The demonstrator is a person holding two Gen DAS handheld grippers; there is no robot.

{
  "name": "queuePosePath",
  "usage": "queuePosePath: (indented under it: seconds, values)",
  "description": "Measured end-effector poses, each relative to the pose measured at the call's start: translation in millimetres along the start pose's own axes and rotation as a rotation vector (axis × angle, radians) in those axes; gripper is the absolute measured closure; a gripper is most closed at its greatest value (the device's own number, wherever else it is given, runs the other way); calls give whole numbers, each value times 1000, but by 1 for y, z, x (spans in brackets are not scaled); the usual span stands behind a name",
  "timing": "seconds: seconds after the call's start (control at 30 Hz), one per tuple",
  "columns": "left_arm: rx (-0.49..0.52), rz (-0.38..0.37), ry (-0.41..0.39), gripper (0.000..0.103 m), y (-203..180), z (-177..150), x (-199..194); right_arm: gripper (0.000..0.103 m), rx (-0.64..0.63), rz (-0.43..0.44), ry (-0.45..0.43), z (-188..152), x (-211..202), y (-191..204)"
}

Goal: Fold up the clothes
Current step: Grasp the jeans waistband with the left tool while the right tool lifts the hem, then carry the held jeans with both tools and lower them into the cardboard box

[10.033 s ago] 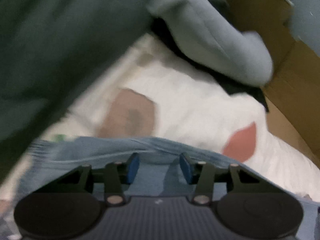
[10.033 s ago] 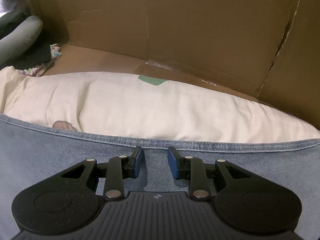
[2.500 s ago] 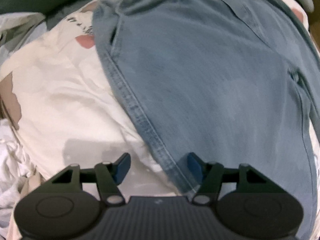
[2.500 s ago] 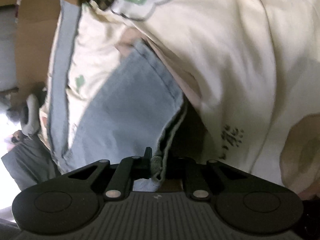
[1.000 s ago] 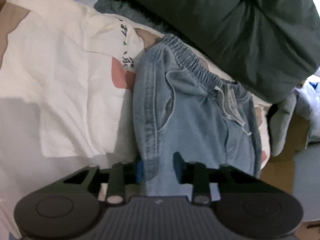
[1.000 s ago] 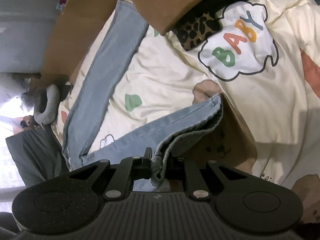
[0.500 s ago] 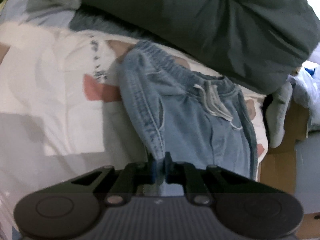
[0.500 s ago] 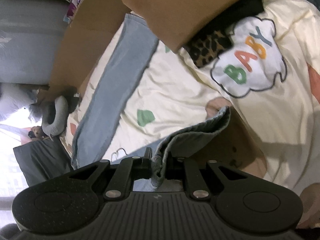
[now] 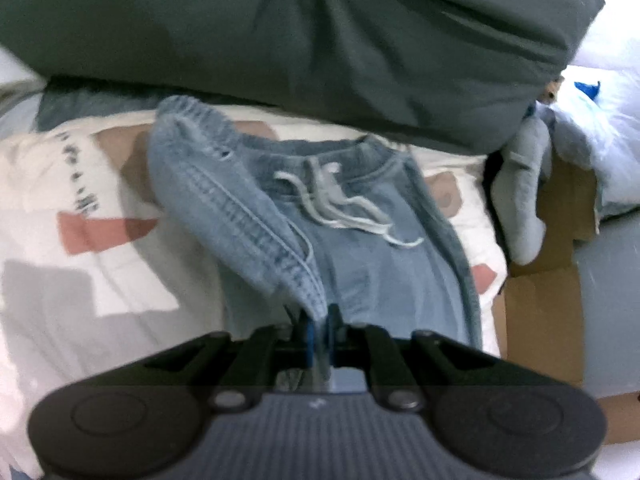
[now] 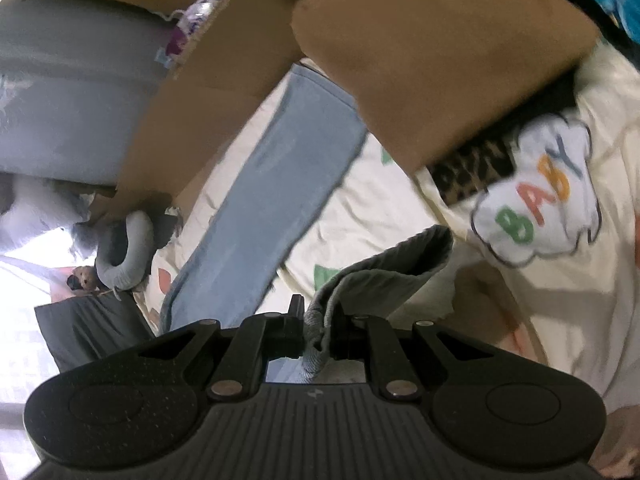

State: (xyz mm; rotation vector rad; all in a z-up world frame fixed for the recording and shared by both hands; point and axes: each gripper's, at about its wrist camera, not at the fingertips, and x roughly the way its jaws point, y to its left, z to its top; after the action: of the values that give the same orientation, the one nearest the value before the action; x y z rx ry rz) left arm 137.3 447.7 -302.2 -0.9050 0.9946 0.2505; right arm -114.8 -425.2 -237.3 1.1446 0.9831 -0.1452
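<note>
In the left wrist view, your left gripper (image 9: 318, 326) is clamped tight on the side seam of the light blue jeans (image 9: 360, 248); the blue pads are pressed together with the stitched denim edge pinched between them. From the pinch the seam rises up and away to the left, toward the elastic waistband (image 9: 192, 114). Straight ahead of the fingers the front of the jeans lies flat on the cream printed bedsheet (image 9: 100, 272), with the white drawstring (image 9: 340, 208) loose just beyond the pinched fold. Farther ahead, a dark green duvet (image 9: 300, 28) lies along the waistband's far side. To the right of the gripper sits a grey neck pillow (image 9: 520, 200), with a piece of brown cardboard (image 9: 540, 320) beside it.

In the right wrist view, your right gripper (image 10: 318, 334) is closed on a bunched fold of the jeans (image 10: 384, 276), here near the hem of one leg; the cloth humps up ahead and to the right of the fingers, its underside showing grey. The other leg (image 10: 272, 196) lies flat ahead and to the left, stretching away over the sheet (image 10: 400, 216) toward a cardboard flap (image 10: 216, 92). A second flap (image 10: 440, 48) hangs ahead to the right, above a white cloud print reading BABY (image 10: 536, 204).
</note>
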Motion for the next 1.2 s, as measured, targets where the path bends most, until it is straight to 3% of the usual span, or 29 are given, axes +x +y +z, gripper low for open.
queuePosePath:
  seconds: [0.23,0.47,1.2]
  values:
    - [45,-22,0,97,-51,7,2,93,-27,-4,-25,24,-3,24]
    - [71,28,5,97,-89,4,14,93,1,17,-28,48,14,19]
    - [108,98,4,97,-156,15,86,93,49,-8,-62,137,110,23]
